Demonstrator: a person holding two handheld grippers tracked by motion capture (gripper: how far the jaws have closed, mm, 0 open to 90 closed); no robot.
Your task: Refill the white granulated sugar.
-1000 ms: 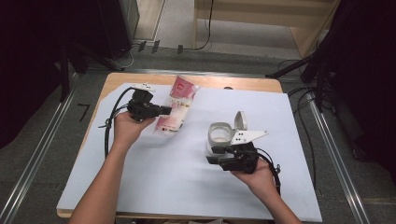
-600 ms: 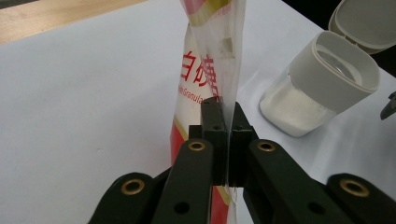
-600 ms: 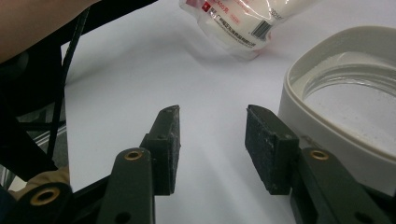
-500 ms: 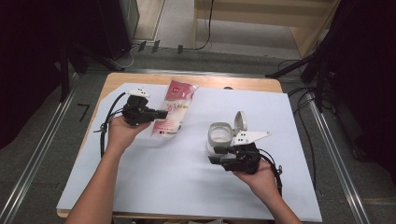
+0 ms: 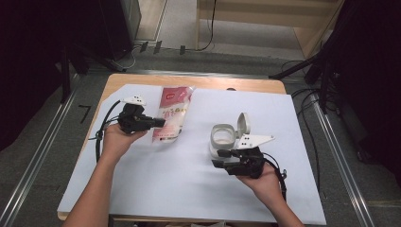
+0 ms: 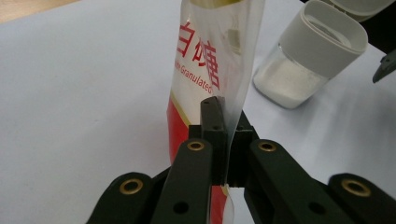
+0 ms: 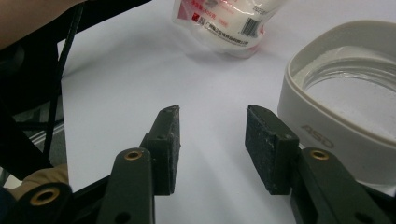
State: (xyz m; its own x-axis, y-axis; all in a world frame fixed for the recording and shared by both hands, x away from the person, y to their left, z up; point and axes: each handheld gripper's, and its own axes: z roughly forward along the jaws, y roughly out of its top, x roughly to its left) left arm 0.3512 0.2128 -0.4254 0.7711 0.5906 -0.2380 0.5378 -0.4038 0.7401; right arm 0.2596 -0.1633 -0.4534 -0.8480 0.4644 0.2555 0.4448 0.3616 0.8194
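our left gripper [image 6: 223,135] lies level, jaws clamped on the sugar bag [image 6: 212,60]. our right gripper [image 7: 212,144] rests low beside the open jar [image 7: 345,116], jaws apart, gripping nothing.

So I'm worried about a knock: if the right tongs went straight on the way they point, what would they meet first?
Probably nothing close: the right tongs are open over bare white sheet, the jar just beside them. Farther along lies the sugar bag, though depth is unclear.

The left gripper [image 6: 223,140] is pinching the edge of a sugar bag [image 6: 210,70] with red writing. The bag is lying on a white sheet [image 6: 79,93]. A jar [image 6: 308,60] with white powder inside is standing near the bag, its lid flipped open.
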